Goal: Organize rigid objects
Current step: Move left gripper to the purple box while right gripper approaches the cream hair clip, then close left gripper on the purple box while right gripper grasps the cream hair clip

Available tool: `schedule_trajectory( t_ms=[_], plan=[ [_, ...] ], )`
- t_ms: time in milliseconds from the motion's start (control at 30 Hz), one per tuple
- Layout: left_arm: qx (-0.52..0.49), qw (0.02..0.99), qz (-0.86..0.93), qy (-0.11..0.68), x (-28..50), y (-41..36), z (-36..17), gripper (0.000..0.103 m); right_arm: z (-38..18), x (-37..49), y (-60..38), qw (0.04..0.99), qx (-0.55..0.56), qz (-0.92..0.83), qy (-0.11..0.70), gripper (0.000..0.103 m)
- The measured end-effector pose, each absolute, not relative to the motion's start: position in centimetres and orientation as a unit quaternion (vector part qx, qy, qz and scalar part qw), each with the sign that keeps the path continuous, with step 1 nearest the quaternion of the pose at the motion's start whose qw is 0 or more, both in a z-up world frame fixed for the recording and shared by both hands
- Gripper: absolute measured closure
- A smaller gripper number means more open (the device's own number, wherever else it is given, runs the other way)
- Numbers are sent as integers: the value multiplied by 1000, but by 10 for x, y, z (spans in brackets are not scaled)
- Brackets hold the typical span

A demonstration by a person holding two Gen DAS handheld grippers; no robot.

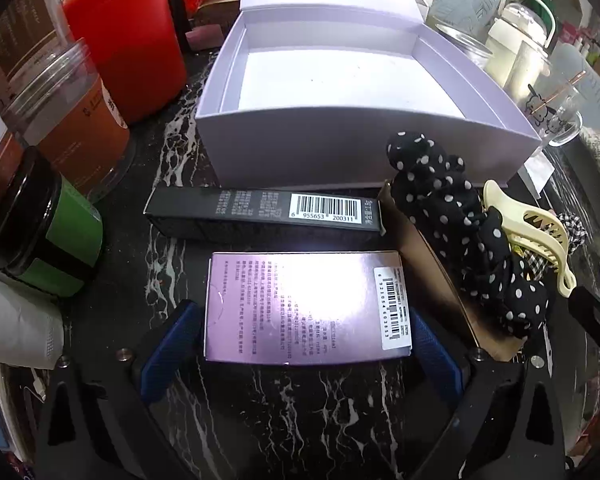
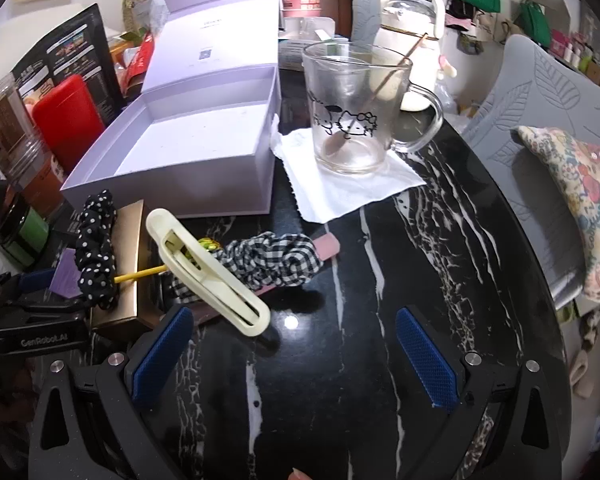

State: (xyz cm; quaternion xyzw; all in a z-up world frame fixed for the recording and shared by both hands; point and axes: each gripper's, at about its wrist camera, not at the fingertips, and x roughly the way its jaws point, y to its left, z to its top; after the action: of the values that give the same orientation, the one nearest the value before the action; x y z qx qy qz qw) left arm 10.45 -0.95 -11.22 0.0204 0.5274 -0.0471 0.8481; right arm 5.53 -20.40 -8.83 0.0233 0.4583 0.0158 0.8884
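Your left claw [image 1: 306, 354] is spread wide, blue pads either side of the shiny purple rectangular carton [image 1: 306, 308] w/ the barcode sticker. Carton lies flat on the black white-veined marble counter [image 1: 300, 408], right between the pads; can't tell if they touch its sides, looks like a sliver of gap each side. Just beyond it: a slim black carton [image 1: 260, 212] w/ a white barcode, lying crosswise. Behind that, the open pale-lilac cardboard box [image 1: 340, 120], lid flipped back, nothing inside. To the right, a black polka-dot scrunchie [image 1: 460, 232] sits on a gold-brown flat box [image 1: 432, 264], cream plastic hair clip [image 1: 540, 236] beside it.

Your right claw [image 2: 294, 354] is also spread wide, nothing between the pads, just bare counter below. Ahead-left of it, the cream clip rests on a black-and-white gingham scrunchie [image 2: 276, 256], a pink strip poking out under it. Clear glass cartoon-cat mug [image 2: 352, 120] w/ a spoon stands on a white napkin [image 2: 340, 184], near the lilac box's right wall. Red canister [image 1: 128, 40] and clear jars crowd the left edge.
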Motion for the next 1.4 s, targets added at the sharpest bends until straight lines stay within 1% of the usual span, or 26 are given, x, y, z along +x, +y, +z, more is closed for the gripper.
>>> schedule_trajectory(
  t_ms=[33, 333, 400, 467, 500, 600, 633, 667, 767, 900, 1000, 1033, 1067, 1200, 1267, 1400],
  plan=[
    [20, 851, -47, 523, 104, -10, -111, 10, -88, 55, -203, 889, 23, 19, 457, 0],
    [5, 849, -52, 526, 84, 9, -105, 10, -82, 57, -189, 898, 26, 64, 434, 1],
    [10, 853, -47, 520, 81, 10, -100, 10, -82, 58, -185, 900, 28, 75, 429, 5],
    [13, 857, -40, 513, 76, 14, -94, 10, -82, 61, -183, 900, 28, 82, 428, 13],
    [12, 860, -36, 509, 74, 16, -90, 10, -83, 63, -181, 899, 27, 85, 428, 15],
    [9, 865, -30, 500, 70, 21, -82, 10, -82, 67, -178, 900, 28, 94, 425, 25],
    [8, 867, -28, 497, 68, 22, -80, 10, -81, 68, -178, 901, 30, 100, 421, 31],
    [6, 869, -27, 495, 67, 24, -78, 10, -80, 69, -176, 902, 32, 108, 418, 34],
    [5, 870, -27, 492, 65, 27, -76, 10, -78, 72, -170, 904, 20, 118, 409, 39],
    [4, 869, -29, 493, 65, 27, -76, 10, -76, 75, -162, 909, -6, 132, 396, 42],
    [4, 870, -29, 492, 63, 26, -75, 10, -80, 79, -158, 907, -17, 147, 395, 55],
    [5, 870, -30, 491, 62, 26, -74, 10, -83, 81, -158, 905, -20, 150, 398, 66],
    [5, 871, -30, 491, 61, 25, -74, 10, -87, 84, -158, 901, -20, 154, 404, 68],
    [5, 872, -32, 488, 57, 24, -71, 10, -91, 86, -158, 894, -16, 169, 416, 72],
    [5, 873, -34, 486, 54, 25, -70, 10, -90, 82, -156, 895, -21, 169, 412, 78],
    [3, 877, -36, 479, 45, 25, -66, 10, -84, 74, -159, 900, -11, 160, 405, 78]
  ],
)
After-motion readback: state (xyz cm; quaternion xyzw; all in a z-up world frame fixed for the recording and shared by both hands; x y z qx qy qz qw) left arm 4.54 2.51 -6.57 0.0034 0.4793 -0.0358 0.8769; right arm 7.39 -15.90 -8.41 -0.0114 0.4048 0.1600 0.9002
